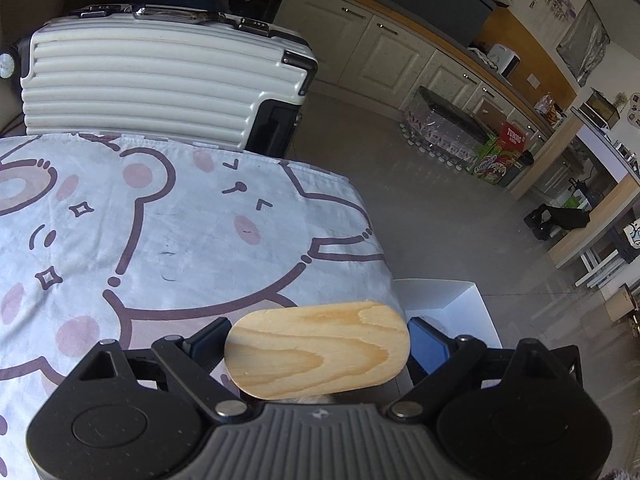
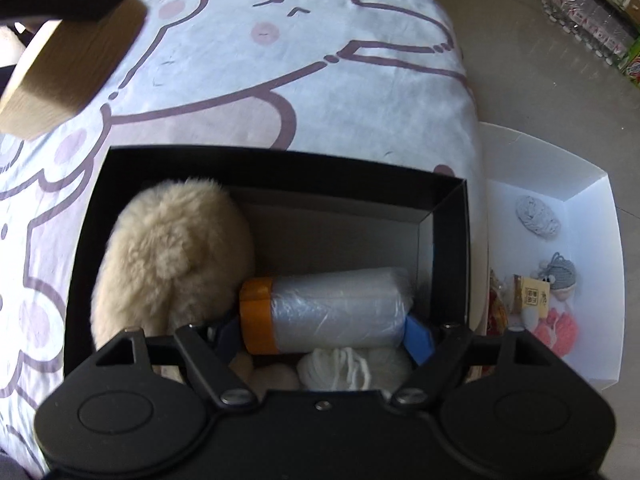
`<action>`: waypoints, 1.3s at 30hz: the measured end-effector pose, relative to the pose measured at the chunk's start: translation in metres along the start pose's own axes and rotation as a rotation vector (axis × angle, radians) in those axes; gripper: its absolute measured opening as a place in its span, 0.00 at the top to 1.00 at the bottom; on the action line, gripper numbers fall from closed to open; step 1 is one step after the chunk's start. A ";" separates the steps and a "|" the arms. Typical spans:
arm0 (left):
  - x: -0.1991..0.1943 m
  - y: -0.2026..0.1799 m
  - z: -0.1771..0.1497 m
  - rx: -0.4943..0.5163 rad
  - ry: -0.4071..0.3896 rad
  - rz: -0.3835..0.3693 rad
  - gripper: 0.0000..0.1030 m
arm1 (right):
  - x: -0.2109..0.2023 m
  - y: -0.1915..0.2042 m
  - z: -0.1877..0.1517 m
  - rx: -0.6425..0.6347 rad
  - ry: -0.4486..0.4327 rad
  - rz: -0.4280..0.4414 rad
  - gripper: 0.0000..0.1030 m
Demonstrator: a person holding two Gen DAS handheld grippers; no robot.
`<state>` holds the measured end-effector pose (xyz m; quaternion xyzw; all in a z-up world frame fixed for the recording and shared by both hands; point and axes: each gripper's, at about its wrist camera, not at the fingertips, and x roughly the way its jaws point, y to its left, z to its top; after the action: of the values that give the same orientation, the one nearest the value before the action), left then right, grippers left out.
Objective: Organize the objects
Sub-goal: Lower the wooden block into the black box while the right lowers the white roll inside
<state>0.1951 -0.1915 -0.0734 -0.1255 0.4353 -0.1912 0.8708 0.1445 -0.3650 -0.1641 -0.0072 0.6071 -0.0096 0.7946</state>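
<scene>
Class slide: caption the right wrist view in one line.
Right gripper grasps a clear plastic roll with orange cap inside an open black box.

- Bedsheet [image 2: 280,80]: pale blue-white, purple-outlined cartoon bears, pink cheeks.
- Black box [image 2: 280,168] on the bedsheet: cream fluffy toy [image 2: 172,256], clear roll with orange end [image 2: 324,312].
- Wooden block [image 1: 316,350]: light pine grain.
- Suitcase [image 1: 160,76] beyond the bedsheet: white, ribbed.

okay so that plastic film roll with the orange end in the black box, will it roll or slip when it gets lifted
The plastic film roll is a cylinder lying on its side, so it would probably roll if nudged. Its glossy wrap looks slippery and likely soft. The right gripper brackets both ends, which should limit rolling.
</scene>
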 end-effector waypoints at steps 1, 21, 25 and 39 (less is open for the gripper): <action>0.002 -0.001 -0.001 -0.005 0.008 -0.012 0.10 | 0.000 0.000 -0.001 -0.002 0.002 0.000 0.22; 0.057 -0.027 -0.021 -0.102 0.156 -0.109 0.10 | -0.012 -0.006 -0.021 0.007 -0.090 0.040 0.23; 0.066 -0.031 -0.024 -0.115 0.178 -0.105 0.10 | -0.014 -0.007 -0.022 0.033 -0.093 0.043 0.23; 0.068 -0.029 -0.022 -0.152 0.191 -0.088 0.06 | -0.023 -0.013 -0.024 0.060 -0.095 0.050 0.29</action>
<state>0.2078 -0.2489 -0.1232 -0.1915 0.5234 -0.2069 0.8041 0.1153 -0.3772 -0.1485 0.0312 0.5683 -0.0077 0.8222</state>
